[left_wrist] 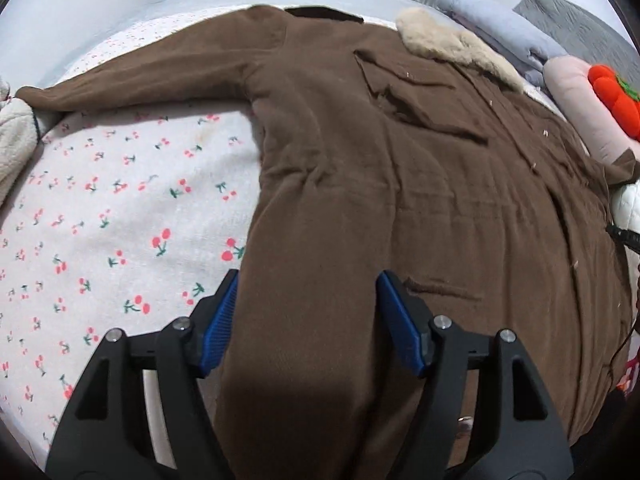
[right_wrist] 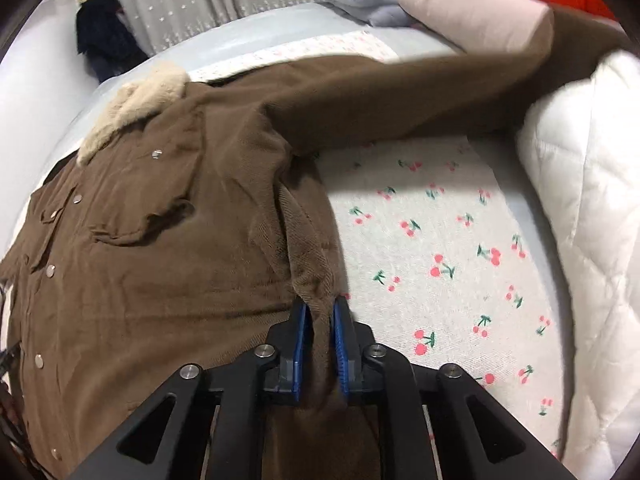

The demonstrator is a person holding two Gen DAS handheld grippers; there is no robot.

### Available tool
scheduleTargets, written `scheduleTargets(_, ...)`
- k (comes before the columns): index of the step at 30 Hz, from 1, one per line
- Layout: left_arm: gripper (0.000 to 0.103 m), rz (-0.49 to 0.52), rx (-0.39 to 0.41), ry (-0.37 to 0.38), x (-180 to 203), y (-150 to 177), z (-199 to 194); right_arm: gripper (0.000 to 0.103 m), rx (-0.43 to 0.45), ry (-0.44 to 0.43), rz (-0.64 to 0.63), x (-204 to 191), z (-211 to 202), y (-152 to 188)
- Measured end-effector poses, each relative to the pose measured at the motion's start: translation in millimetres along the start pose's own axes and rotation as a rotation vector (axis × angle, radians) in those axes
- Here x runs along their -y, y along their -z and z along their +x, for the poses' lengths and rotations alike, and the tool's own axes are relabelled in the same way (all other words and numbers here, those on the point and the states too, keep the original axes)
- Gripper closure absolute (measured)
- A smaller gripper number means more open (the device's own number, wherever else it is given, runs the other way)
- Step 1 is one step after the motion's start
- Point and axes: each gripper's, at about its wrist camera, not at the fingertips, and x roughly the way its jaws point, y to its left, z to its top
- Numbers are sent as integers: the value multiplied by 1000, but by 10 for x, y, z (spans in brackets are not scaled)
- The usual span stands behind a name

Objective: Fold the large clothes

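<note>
Matt brown corduroy coat (left_wrist: pixel 400 184) with fluffy collar (left_wrist: pixel 452 44) lies on soft cherry-print cotton sheet (left_wrist: pixel 120 208).

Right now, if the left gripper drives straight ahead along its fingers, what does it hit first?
The brown coat. The left gripper is open, its fingers straddling the coat's lower edge, so cloth already lies between them. Height above the fabric is unclear.

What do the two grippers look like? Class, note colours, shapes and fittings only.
The left gripper and right gripper look alike: two flat blue fingers with ribbed inner faces, set in black holders. Behind them spread black plastic linkage arms with triangular cut-outs, joined by round silver pins. No markings, sleeves or hands show. A thin black cable lies at the left view's right edge; whether it belongs to a gripper is unclear.
</note>
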Motion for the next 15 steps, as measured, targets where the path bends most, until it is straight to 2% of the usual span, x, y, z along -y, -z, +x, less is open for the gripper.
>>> scheduleTargets(2, 33, 4, 41, 5, 28, -66, -72, 77, 66, 26, -30, -115, -197, -44)
scheduleTargets(3, 33, 10, 64, 7, 65, -99, -93, 67, 99, 30, -50, -170, -275, -66)
scheduleTargets(5, 30, 18, 95, 10, 122, -208, -108, 53, 174, 19, -92, -343, -414, -144)
scheduleTargets(8, 26, 37, 135, 44, 205, -329, -36, 49, 224, -40, -160, -637, -406, -296)
scheduleTargets(10, 25, 51, 156, 45, 230, -385, 81, 49, 233, -54, -188, -788, -235, -405)
scheduleTargets(13, 21, 83, 150, -20, 168, -392, 248, 48, 188, -65, -144, -764, 160, -523)
scheduleTargets(15, 15, 52, 119, 2, 45, -371, 330, 50, 135, -41, -96, -633, 398, -509)
